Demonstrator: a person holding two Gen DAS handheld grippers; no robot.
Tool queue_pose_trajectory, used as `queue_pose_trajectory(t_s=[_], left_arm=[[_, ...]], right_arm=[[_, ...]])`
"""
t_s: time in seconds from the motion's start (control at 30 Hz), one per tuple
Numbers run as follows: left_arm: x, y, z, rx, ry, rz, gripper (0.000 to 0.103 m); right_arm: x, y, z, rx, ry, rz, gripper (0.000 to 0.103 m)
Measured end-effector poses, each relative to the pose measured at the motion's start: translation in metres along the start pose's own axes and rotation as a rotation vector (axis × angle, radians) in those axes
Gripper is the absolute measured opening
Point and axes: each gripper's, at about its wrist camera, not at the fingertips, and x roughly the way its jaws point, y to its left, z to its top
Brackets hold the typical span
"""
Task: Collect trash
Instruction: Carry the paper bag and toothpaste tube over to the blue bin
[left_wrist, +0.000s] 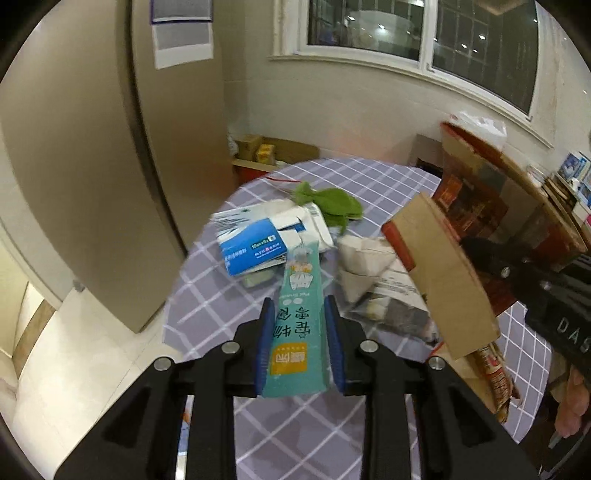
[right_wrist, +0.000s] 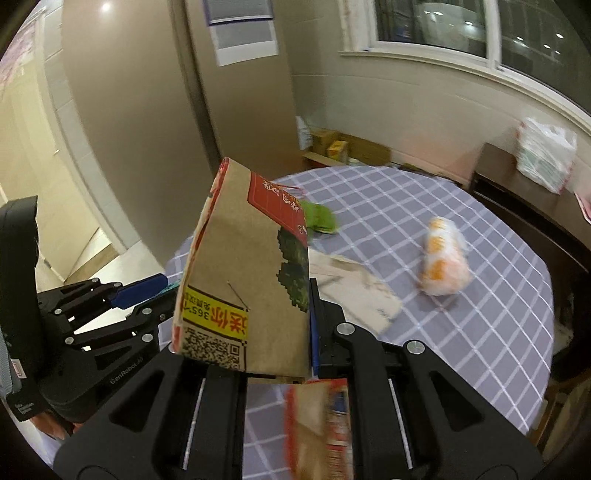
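Both grippers are seen raised above a round table (left_wrist: 369, 177) draped in a grey-violet checked cloth. 2 jaws of the right gripper (right_wrist: 258, 332) are clamped tight on a flattened brown cardboard box (right_wrist: 243, 280); only the right blue pad is visible at the box's right edge, the left one being hidden behind the cardboard. This box is held clear of the cloth, its long axis running up and away from the gripper, with a red printed panel at its far end and a yellow label and QR code near the jaws. A second piece of printed cardboard (right_wrist: 317, 424), blurred, is seen below the gripper. In the left wrist view the same box (left_wrist: 443, 280) is seen at the right, tilted, apart from the table.

The left gripper (left_wrist: 301, 332) is closed on a teal packet (left_wrist: 299, 321), both blue pads pressing its sides. The packet's long axis lies along the fingers, its narrow, clear end pointing away toward the pile of trash beyond.

On the cloth lie a blue-and-white carton (left_wrist: 255, 247), torn open, what it holds not being clear; crumpled newspaper (left_wrist: 380, 284) beside it; a green leafy scrap (left_wrist: 328, 203) further off; and an orange-and-white wrapped bundle (right_wrist: 443, 258) well apart at the right.
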Motion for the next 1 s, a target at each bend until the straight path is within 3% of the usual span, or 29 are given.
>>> queue_pose_trajectory(t_s=[0.03, 0.07, 0.1, 0.23, 0.33, 0.4, 0.43, 0.47, 0.67, 0.73, 0.77, 0.8, 1.0], left_arm=[[-0.002, 0.007, -0.001, -0.013, 0.008, 0.010, 0.003], [-0.003, 0.012, -0.002, -0.028, 0.017, 0.010, 0.000], [-0.005, 0.018, -0.003, -0.039, 0.018, -0.015, 0.000], [-0.008, 0.036, -0.012, -0.051, 0.023, 0.046, 0.000], [-0.005, 0.050, -0.018, -0.058, 0.031, 0.001, 0.002], [0.001, 0.052, -0.022, -0.041, 0.049, 0.005, 0.014], [0.005, 0.053, -0.025, -0.039, 0.055, 0.012, 0.039], [0.009, 0.055, -0.026, -0.039, 0.057, 0.012, 0.057], [0.053, 0.058, -0.044, -0.042, 0.168, 0.029, 0.059], [0.055, 0.051, -0.048, -0.004, 0.139, 0.066, 0.058], [0.054, 0.047, -0.049, 0.018, 0.122, 0.056, 0.038], [0.054, 0.044, -0.049, 0.029, 0.120, 0.041, 0.027], [0.054, 0.050, -0.049, -0.009, 0.147, 0.082, 0.026]], right_arm=[[0.002, 0.008, 0.001, -0.011, 0.002, 0.009, 0.011], [0.004, 0.013, 0.001, -0.018, 0.004, 0.016, 0.011], [0.005, 0.019, 0.000, -0.026, 0.005, 0.025, 0.011], [0.011, 0.043, -0.001, -0.060, 0.015, 0.059, 0.011], [0.020, 0.056, -0.006, -0.077, 0.037, 0.081, 0.011], [0.023, 0.059, -0.008, -0.076, 0.050, 0.086, 0.011], [0.026, 0.058, -0.009, -0.074, 0.056, 0.086, 0.011], [0.028, 0.058, -0.010, -0.072, 0.061, 0.086, 0.011], [0.037, 0.052, -0.014, -0.058, 0.088, 0.075, 0.011], [0.040, 0.050, -0.016, -0.056, 0.096, 0.071, 0.011], [0.041, 0.049, -0.017, -0.055, 0.099, 0.069, 0.011], [0.043, 0.047, -0.017, -0.054, 0.103, 0.067, 0.011], [0.044, 0.043, -0.019, -0.047, 0.111, 0.063, 0.011]])
